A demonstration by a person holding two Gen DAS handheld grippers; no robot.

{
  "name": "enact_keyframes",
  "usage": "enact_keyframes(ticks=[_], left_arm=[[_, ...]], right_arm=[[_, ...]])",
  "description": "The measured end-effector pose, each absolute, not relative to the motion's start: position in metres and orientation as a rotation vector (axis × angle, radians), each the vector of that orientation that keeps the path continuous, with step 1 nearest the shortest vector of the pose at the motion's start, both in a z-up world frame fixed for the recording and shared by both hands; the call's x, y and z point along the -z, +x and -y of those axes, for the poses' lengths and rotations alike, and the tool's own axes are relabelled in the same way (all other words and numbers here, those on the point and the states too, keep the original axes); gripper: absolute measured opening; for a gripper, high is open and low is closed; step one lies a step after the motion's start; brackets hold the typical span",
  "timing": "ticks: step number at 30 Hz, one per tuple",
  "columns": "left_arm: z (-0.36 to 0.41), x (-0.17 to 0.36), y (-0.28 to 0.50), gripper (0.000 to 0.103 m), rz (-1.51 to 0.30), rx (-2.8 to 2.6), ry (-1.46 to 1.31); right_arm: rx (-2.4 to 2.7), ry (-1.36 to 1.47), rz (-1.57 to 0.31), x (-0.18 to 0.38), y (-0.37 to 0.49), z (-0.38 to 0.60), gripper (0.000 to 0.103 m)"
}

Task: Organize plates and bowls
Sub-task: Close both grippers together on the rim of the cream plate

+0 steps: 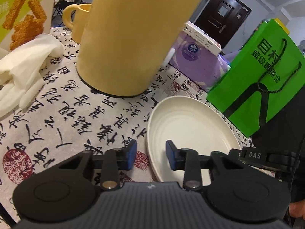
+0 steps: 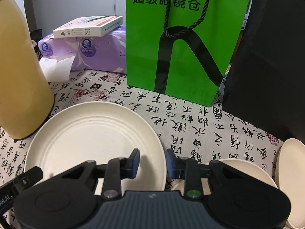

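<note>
Left tongs [image 1: 151, 154] – right tongs [image 2: 152, 162] straddle round ridged cream plate [image 1: 190, 133] rim, pads not pressing; matte.

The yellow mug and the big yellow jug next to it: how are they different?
The yellow mug is short and squat, while the yellow jug towers out of the top of the left view. The mug shows a looped handle; no handle shows on the jug. The jug has a dark ring round its base; none shows on the mug. The mug stands further back, partly hidden behind the jug. Both are yellow and stand upright on the calligraphy tablecloth.
</note>
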State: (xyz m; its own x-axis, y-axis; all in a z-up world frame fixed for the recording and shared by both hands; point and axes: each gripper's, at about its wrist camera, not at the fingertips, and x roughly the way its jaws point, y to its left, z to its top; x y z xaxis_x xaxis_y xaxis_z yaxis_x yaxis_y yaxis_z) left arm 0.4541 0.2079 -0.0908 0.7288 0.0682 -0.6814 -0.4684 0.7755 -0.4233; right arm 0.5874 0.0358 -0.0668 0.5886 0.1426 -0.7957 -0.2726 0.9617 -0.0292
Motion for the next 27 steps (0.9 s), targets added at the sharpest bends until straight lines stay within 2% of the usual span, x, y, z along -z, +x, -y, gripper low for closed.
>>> enact_keyframes(ticks=[1,6,12,27], left_arm=[[-0.207,0.092,0.455,0.020,-0.700,-0.309,-0.623],[-0.208,0.096,0.457,0.012,-0.705,-0.301,-0.632],[-0.205,0.096,0.458,0.012,-0.703,-0.309,-0.599],[-0.200,0.094,0.459,0.012,-0.709,-0.339,-0.530]], right_arm=[[-0.245,-0.146,-0.909,0.067,0.587,-0.035,0.028],[-0.233,-0.118,-0.926,0.074,0.590,-0.030,0.025],[-0.210,-0.094,-0.908,0.076,0.587,-0.024,0.016],[-0.213,-0.068,-0.886,0.071,0.577,-0.021,0.012]])
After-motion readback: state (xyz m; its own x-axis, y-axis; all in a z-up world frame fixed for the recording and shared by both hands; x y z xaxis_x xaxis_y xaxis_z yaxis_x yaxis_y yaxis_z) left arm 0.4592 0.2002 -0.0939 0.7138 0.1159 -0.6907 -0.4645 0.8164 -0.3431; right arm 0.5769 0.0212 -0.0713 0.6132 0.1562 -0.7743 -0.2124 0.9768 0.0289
